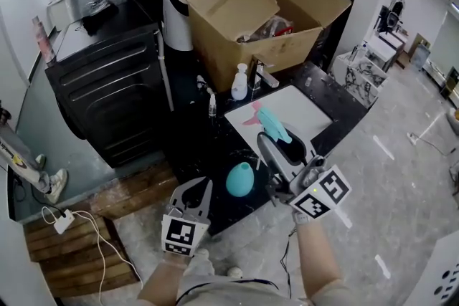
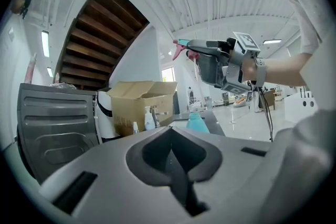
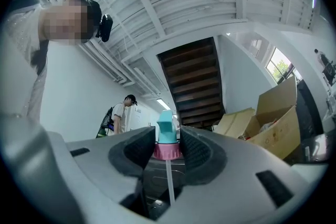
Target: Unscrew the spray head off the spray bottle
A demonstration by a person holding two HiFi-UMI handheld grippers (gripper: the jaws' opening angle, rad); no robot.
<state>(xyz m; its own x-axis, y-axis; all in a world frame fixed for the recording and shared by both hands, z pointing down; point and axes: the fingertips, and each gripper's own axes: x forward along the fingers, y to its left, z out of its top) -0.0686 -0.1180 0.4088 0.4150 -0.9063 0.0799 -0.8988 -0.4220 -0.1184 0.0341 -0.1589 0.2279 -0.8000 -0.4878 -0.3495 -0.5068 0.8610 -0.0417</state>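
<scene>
Head view: at the lower centre the left gripper has its jaws together and empty, just left of the teal spray bottle, which stands headless on the dark counter. The right gripper is raised to the bottle's upper right and carries the spray head above a white board. A cardboard box sits at the upper centre.

Left gripper view: the jaws meet with nothing between them. The bottle stands beyond them at mid-frame, and the right gripper with the head is at the upper right.

Right gripper view: the jaws are clamped on the head's pink collar. Its dip tube hangs bare below.
</scene>
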